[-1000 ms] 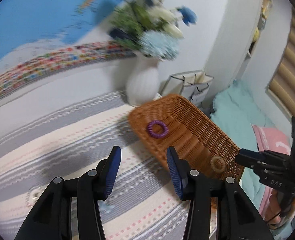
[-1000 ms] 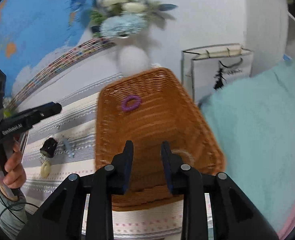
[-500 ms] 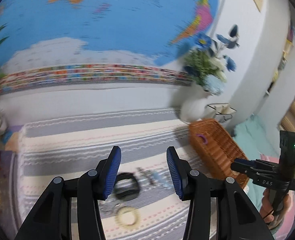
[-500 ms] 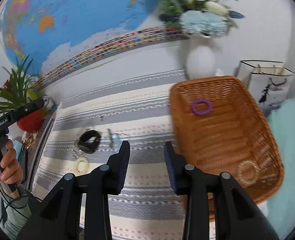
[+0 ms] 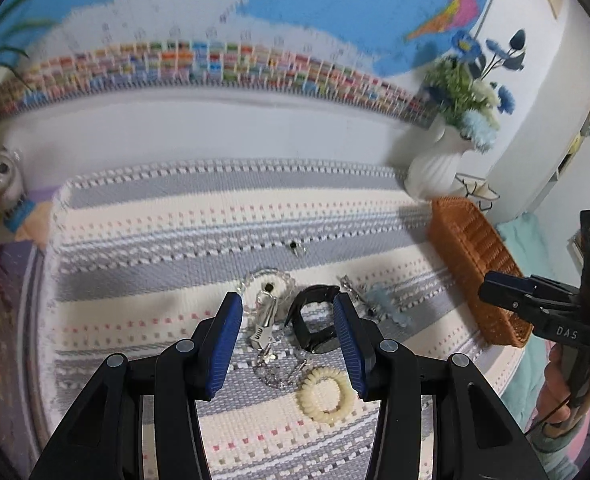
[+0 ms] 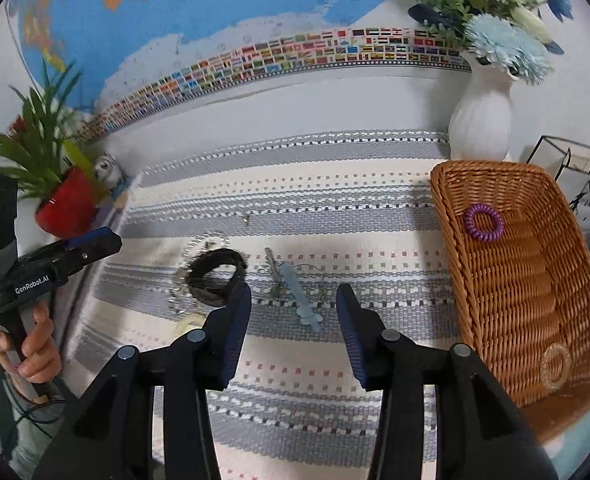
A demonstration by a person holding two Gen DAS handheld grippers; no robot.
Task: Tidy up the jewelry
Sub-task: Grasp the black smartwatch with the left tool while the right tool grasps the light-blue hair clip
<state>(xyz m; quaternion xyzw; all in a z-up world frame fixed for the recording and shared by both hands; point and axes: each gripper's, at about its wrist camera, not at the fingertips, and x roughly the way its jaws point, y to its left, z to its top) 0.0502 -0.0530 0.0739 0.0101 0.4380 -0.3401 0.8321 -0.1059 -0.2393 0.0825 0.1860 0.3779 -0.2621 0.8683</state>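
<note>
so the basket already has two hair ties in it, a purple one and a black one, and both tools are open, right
Not quite. In the right wrist view the basket holds a purple hair tie and a pale, see-through one, not a black one. The black band lies on the striped cloth. The left tool and right tool are both open.

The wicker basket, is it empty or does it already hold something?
Not empty. The wicker basket holds a purple coil hair tie and a pale ring.
</note>
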